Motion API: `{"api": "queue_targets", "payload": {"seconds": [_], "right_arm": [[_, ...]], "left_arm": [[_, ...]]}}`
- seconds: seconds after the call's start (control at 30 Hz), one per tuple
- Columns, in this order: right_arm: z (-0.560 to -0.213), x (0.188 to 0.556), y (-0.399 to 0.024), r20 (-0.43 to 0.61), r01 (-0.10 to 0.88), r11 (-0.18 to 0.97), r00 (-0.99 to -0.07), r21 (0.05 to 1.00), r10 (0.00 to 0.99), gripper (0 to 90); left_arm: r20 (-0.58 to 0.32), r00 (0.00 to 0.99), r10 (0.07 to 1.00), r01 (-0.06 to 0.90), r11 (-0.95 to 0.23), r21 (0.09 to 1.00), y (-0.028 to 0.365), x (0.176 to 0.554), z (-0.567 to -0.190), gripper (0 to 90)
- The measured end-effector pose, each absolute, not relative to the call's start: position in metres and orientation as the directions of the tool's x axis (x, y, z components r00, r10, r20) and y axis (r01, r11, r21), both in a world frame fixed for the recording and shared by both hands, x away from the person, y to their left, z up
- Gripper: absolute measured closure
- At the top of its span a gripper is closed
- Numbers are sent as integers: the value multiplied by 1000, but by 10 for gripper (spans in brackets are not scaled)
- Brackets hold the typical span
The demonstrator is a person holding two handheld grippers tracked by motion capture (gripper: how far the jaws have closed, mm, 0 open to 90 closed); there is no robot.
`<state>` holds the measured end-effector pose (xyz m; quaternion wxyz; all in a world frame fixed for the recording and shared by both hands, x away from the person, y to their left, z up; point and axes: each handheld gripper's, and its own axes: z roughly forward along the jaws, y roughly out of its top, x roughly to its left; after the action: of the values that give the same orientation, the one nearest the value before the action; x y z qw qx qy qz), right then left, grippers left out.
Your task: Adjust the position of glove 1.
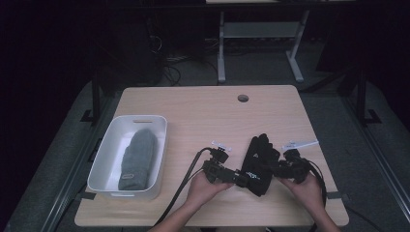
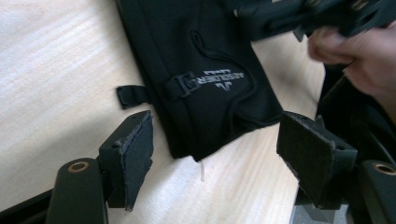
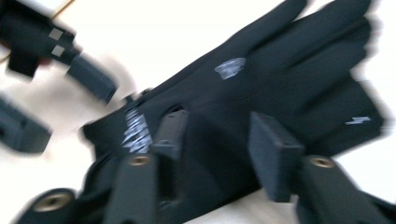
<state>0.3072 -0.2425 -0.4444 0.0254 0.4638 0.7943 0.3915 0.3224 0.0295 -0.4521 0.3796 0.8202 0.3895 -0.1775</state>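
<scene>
I see a light wooden table (image 1: 193,111) in a dark room, a white bin (image 1: 107,153) at its left holding a grey mitten (image 1: 138,157). The black glove (image 1: 260,162) lies flat at front right. My left gripper (image 2: 215,154) stands wide open at its cuff; my right gripper (image 3: 215,144), jaws apart, hangs over its palm.

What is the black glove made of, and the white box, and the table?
The black glove looks like smooth, matte stretch fabric, with stitched seams and a printed grey logo; perhaps synthetic. The white bin looks like hard plastic: a smooth, slightly glossy rim with rounded corners. The table looks like pale wood or a wood-look laminate, with fine grain lines; I cannot tell which.
</scene>
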Motion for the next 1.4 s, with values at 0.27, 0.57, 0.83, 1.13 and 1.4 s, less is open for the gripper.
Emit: {"api": "queue_targets", "payload": {"seconds": [0.27, 0.57, 0.83, 1.13, 1.4], "right_arm": [[-448, 331, -265, 330, 757, 131, -425, 640, 843, 362], [-461, 350, -268, 335, 795, 83, -345, 601, 877, 341], [-467, 350, -267, 360, 800, 75, -350, 596, 865, 466], [-476, 347, -274, 473, 808, -4, -340, 589, 813, 688], [-474, 345, -284, 549, 803, -79, -328, 591, 769, 785]], "left_arm": [[-596, 616, 515, 788, -414, 457, 22, 325, -462, 330], [-580, 636, 509, 772, -431, 468, 17, 327, -463, 369], [-551, 666, 503, 746, -457, 485, 9, 324, -465, 492], [-564, 669, 485, 743, -469, 478, -5, 323, -471, 758], [-612, 645, 457, 762, -445, 470, -1, 325, -476, 797]]}}
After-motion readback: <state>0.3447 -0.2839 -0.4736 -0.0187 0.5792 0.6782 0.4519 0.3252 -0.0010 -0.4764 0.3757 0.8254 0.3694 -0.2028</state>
